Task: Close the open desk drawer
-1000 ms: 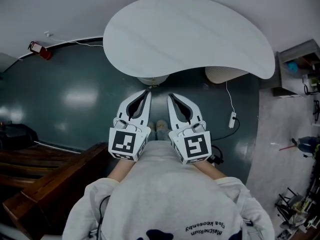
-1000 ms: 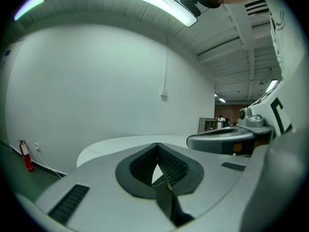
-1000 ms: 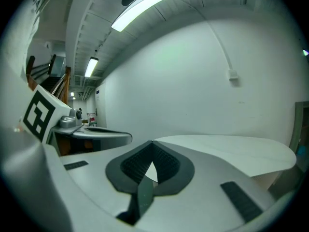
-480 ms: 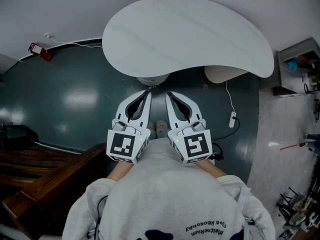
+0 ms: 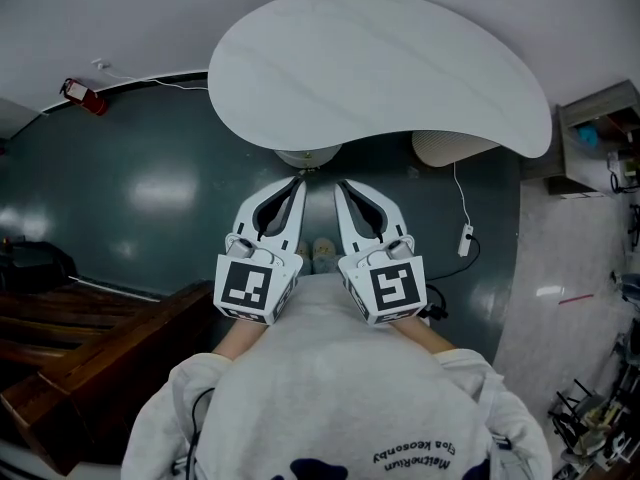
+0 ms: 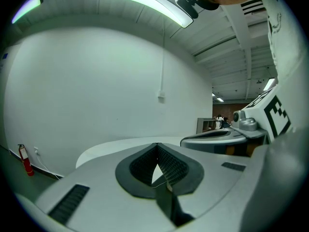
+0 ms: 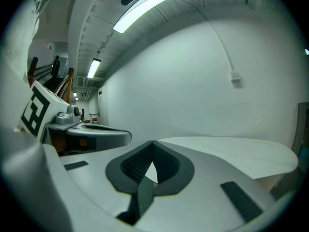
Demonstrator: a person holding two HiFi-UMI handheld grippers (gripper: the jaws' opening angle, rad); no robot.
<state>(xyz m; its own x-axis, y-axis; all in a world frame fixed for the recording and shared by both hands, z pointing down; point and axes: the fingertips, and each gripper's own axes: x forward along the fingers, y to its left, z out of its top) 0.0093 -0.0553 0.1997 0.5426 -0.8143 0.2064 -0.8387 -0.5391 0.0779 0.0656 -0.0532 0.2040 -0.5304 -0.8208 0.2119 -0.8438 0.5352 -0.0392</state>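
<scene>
No open drawer shows in any view. My left gripper [image 5: 297, 180] and right gripper [image 5: 340, 183] are held side by side in front of the person's grey sweatshirt, pointing at the near edge of a white curved tabletop [image 5: 380, 68]. In the left gripper view the left gripper [image 6: 157, 144] has its jaws meeting at the tip, with nothing between the pads. The right gripper [image 7: 152, 142] looks the same in its own view, shut and empty. Each gripper view shows the tabletop [image 7: 231, 153] ahead and a white wall behind it.
Dark wooden furniture [image 5: 90, 358] stands at the lower left. On the teal floor are a red fire extinguisher [image 5: 80, 96] by the wall and a white cable with a power strip [image 5: 465, 238]. A shelf unit [image 5: 595, 133] is at the right.
</scene>
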